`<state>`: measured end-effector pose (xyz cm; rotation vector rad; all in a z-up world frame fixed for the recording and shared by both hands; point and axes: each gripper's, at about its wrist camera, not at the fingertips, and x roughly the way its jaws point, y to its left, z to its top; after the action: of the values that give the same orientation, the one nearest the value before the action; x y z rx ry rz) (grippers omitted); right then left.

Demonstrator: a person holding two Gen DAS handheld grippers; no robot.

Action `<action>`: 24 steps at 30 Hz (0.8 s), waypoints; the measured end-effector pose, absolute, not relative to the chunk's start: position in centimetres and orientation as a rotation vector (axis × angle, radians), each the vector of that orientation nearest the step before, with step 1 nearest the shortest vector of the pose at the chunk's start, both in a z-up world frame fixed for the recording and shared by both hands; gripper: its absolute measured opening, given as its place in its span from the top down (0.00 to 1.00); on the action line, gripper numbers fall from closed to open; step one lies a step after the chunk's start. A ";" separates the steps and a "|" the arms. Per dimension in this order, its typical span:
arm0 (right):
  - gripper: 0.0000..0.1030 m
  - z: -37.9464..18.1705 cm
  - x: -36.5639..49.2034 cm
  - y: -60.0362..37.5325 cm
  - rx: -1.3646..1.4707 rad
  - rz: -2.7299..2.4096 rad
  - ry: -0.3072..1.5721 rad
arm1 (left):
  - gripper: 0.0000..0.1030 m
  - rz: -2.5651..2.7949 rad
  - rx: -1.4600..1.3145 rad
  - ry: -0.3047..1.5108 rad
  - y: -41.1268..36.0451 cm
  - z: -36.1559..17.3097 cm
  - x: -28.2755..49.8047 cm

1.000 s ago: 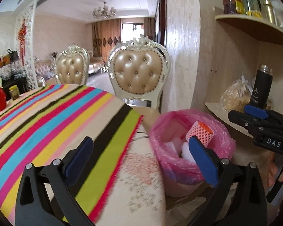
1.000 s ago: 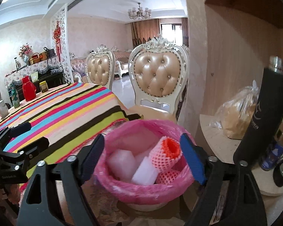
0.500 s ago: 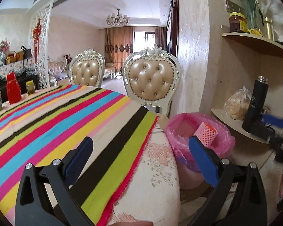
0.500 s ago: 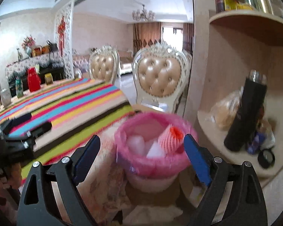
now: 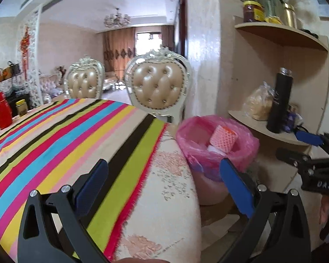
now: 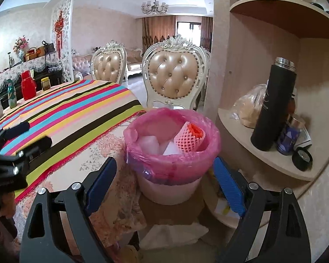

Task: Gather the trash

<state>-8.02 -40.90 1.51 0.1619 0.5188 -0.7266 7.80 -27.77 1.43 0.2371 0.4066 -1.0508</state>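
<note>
Apparently both grippers, left (image 5: 162,186) and right (image 6: 164,184), had backed off from the bin (image 6: 172,153) beside the table (image 5: 76,142), jaws apart and empty, trash (image 6: 189,137) inside the pink liner, so this drop looked done.

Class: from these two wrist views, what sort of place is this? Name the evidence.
Most likely a home dining room opening onto a living room: a dining table under a striped tablecloth, ornate tufted chairs, a chandelier, and a pink-lined waste bin beside a corner shelf.
</note>
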 end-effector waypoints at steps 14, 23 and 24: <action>0.18 0.5 -9.7 -41.8 0.180 -0.766 0.535 | 0.05 -1.145 0.300 0.412 -29.0 -0.5 5.7; 0.18 0.1 -9.6 -42.0 0.184 -0.757 0.545 | 0.05 -1.157 0.268 0.385 -28.5 -0.1 5.7; 0.18 0.0 -9.6 -42.0 0.183 -0.757 0.547 | 0.05 -1.159 0.271 0.385 -28.5 -0.2 5.6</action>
<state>-9.60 -42.02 0.03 0.1833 0.5470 -0.7568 5.64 -28.53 -0.20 0.2712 0.3853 -1.1589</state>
